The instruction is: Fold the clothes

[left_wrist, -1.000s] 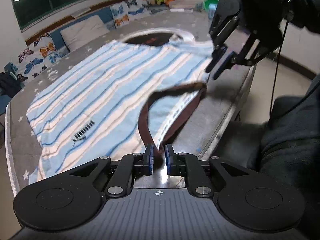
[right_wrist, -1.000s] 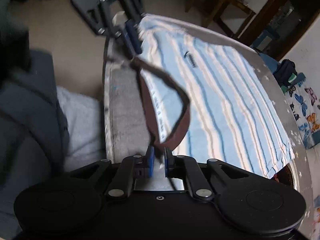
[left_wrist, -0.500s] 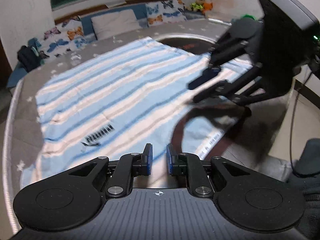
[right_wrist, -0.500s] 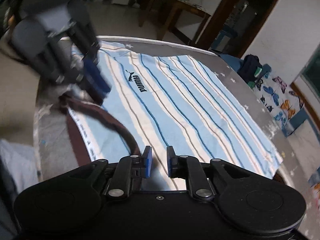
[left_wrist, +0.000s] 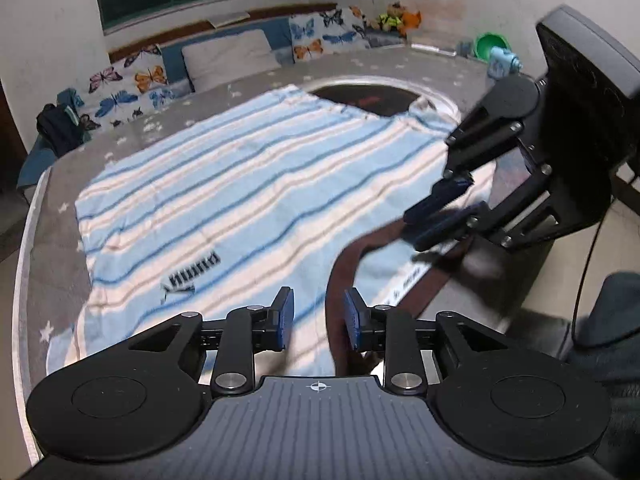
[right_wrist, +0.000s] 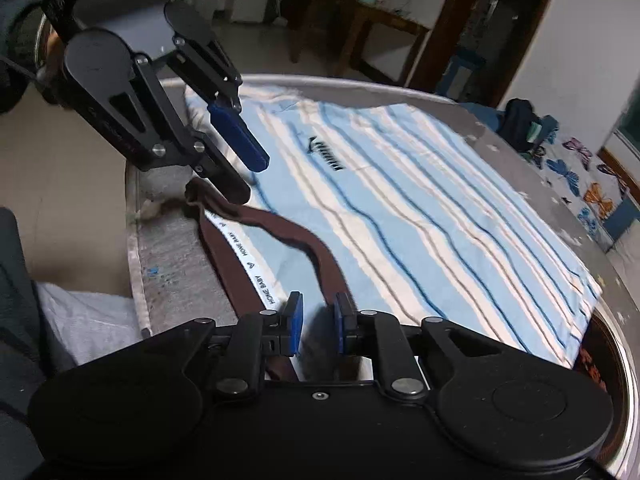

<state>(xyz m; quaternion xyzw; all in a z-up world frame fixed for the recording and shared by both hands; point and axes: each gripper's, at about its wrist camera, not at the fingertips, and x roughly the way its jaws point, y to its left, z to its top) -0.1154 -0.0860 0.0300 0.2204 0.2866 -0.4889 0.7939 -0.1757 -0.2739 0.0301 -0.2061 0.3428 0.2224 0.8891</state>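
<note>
The striped shirt lies flat on the grey table, its brown collar slack between my grippers. Left gripper and right gripper are both parted, gripping nothing. Only the right view reads the collar label; only the left shows butterfly cushions.

Grey star-print mattress (round) carries a striped shirt spread flat.
</note>
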